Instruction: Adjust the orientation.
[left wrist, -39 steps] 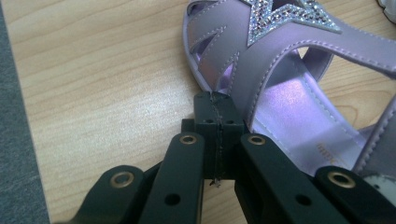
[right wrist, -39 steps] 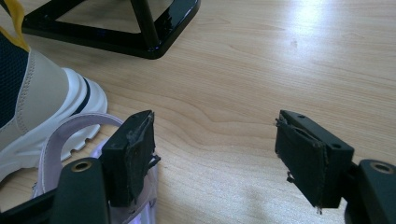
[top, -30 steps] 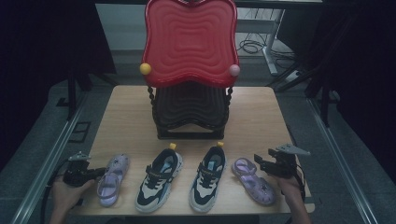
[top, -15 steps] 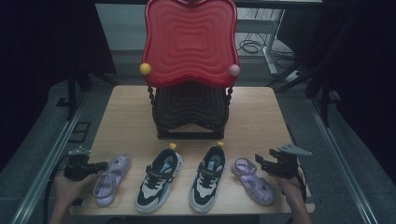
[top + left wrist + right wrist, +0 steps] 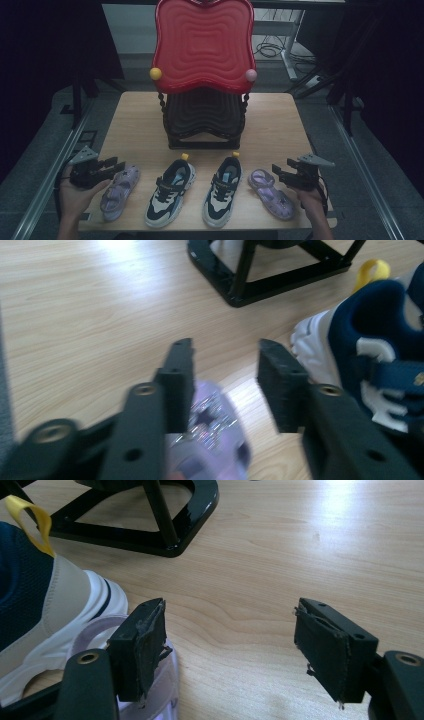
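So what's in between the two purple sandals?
Two sneakers, side by side: the left sneaker and the right sneaker, between the left sandal and the right sandal, in the high view.

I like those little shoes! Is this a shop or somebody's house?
Probably neither: it looks like a recording room. Children's shoes sit lined up on a wooden table with dark curtains around and cables on the floor.

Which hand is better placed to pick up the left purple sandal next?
Left. The left gripper hovers over the left purple sandal, jaws open; the right gripper sits by the other sandal.
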`<state>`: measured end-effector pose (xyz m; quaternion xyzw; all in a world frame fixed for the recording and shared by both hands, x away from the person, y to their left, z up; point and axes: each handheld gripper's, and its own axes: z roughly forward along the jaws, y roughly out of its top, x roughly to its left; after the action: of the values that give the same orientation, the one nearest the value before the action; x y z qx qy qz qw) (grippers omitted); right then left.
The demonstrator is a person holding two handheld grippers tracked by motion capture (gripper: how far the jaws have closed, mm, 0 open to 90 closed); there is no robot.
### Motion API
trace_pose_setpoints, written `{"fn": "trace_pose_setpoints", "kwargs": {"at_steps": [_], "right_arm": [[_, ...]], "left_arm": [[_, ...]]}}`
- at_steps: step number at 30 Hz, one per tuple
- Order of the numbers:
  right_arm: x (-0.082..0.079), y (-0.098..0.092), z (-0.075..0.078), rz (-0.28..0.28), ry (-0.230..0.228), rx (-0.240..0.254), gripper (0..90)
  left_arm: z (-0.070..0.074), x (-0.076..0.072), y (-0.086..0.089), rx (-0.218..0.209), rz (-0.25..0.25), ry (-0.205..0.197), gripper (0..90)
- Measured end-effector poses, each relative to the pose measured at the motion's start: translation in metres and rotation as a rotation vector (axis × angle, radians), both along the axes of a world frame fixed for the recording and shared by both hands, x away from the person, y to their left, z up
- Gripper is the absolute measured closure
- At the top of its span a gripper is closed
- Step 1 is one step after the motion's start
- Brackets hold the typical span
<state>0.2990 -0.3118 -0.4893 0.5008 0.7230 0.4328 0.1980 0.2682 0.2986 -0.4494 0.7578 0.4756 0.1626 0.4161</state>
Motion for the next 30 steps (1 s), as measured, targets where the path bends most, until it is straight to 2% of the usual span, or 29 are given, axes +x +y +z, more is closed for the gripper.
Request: {"fn": "trace_pose_setpoints", "kwargs": {"at_steps": [4,8,11,16,21,23,25,30], "right_arm": [[-0.002,0.002,0.004,0.020,-0.022,0.009,28.6],[-0.005,0.003,0.007,0.041,-0.054,0.005,27.8],[-0.007,0.003,0.009,0.013,-0.078,-0.022,29.0],[-0.009,0.000,0.009,0.030,-0.065,-0.006,31.8],[-0.011,0.001,0.015,0.075,-0.033,-0.006,44.5],[-0.013,0.003,0.019,0.112,-0.025,0.011,54.4],[-0.017,0.006,0.023,0.127,-0.031,-0.003,67.1],[-0.025,0.010,0.026,0.193,-0.026,-0.019,83.8]], "left_arm": [[0.007,0.006,-0.012,-0.022,-0.013,0.012,42.4],[0.012,0.005,-0.019,-0.026,-0.004,0.011,40.5],[0.012,-0.001,-0.020,-0.039,-0.001,-0.002,39.5],[0.013,-0.009,-0.018,-0.033,0.009,-0.017,39.0],[0.013,-0.014,-0.016,-0.026,0.025,-0.054,39.9],[0.013,-0.014,-0.016,-0.027,0.023,-0.057,40.1],[0.013,-0.014,-0.016,-0.039,0.019,-0.060,40.1],[0.012,-0.012,-0.019,-0.024,0.013,-0.051,40.2]]}}
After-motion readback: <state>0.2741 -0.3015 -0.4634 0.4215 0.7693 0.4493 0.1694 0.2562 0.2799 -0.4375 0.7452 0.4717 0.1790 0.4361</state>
